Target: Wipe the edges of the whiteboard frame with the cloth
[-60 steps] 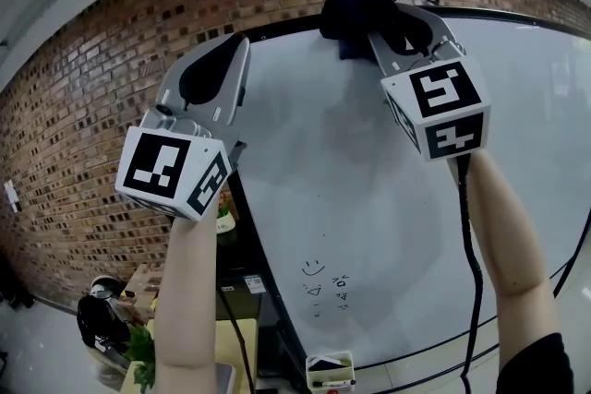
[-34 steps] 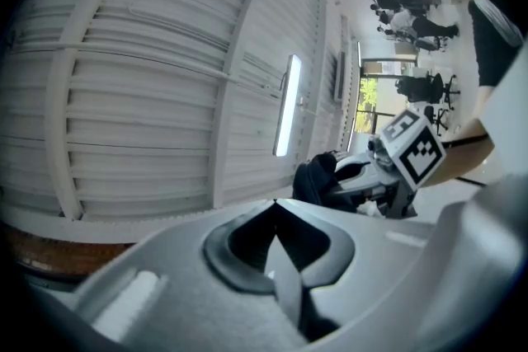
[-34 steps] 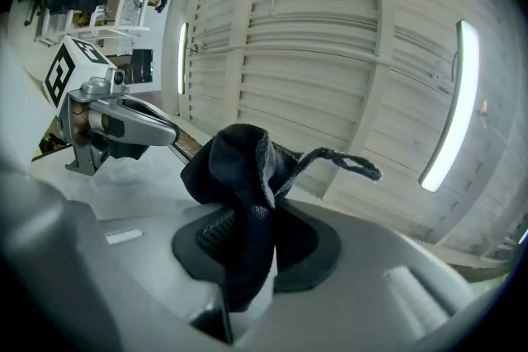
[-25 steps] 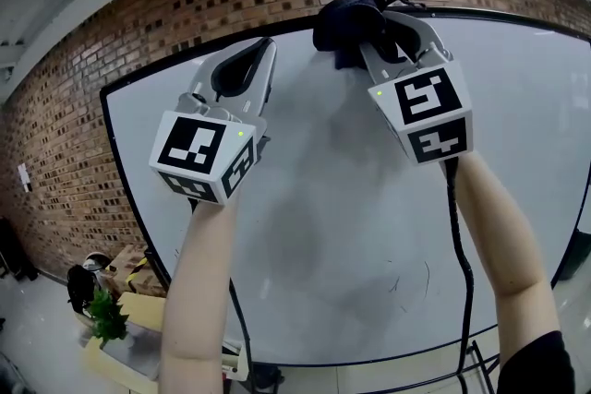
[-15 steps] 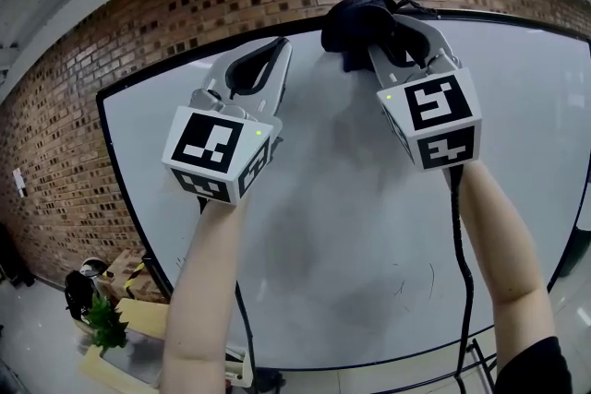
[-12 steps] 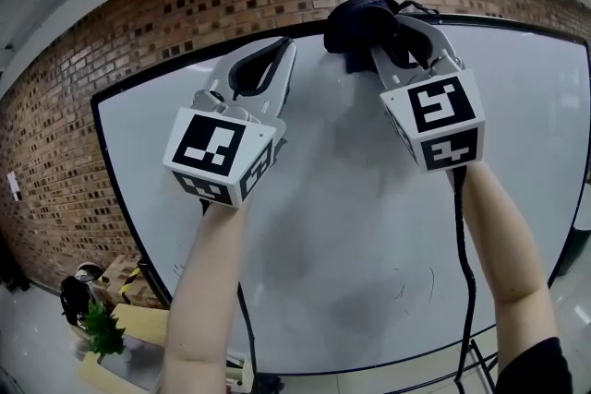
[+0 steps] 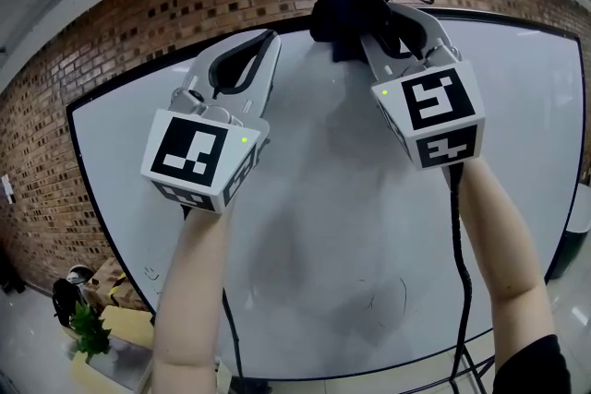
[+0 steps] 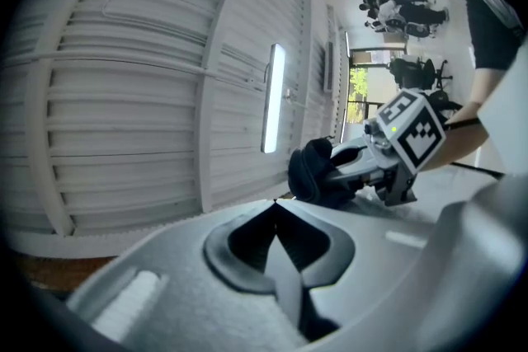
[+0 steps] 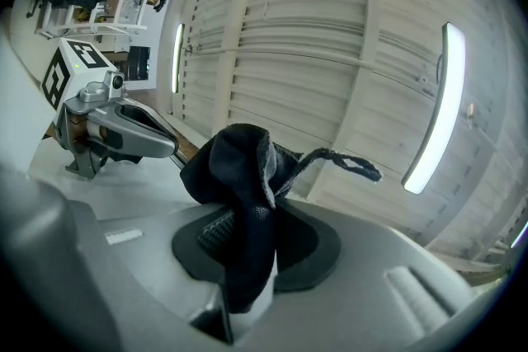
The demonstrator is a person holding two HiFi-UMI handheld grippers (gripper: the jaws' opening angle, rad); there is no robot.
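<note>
A large whiteboard with a thin black frame stands against a brick wall. My right gripper is shut on a bunched dark cloth, which sits against the top frame edge; the cloth bulges out above the jaws in the right gripper view. My left gripper is shut with nothing in it, its tips near the top edge of the board, left of the cloth. From the left gripper view the right gripper and the cloth show ahead.
A brick wall runs behind and left of the board. A plant and low furniture stand at the lower left. The right gripper's black cable hangs along the right forearm. A slatted ceiling with strip lights is overhead.
The view has shifted so the board's left frame sits further left. Both grippers stay near the top edge, the cloth slid slightly left along it, and the left gripper moved a little left.
</note>
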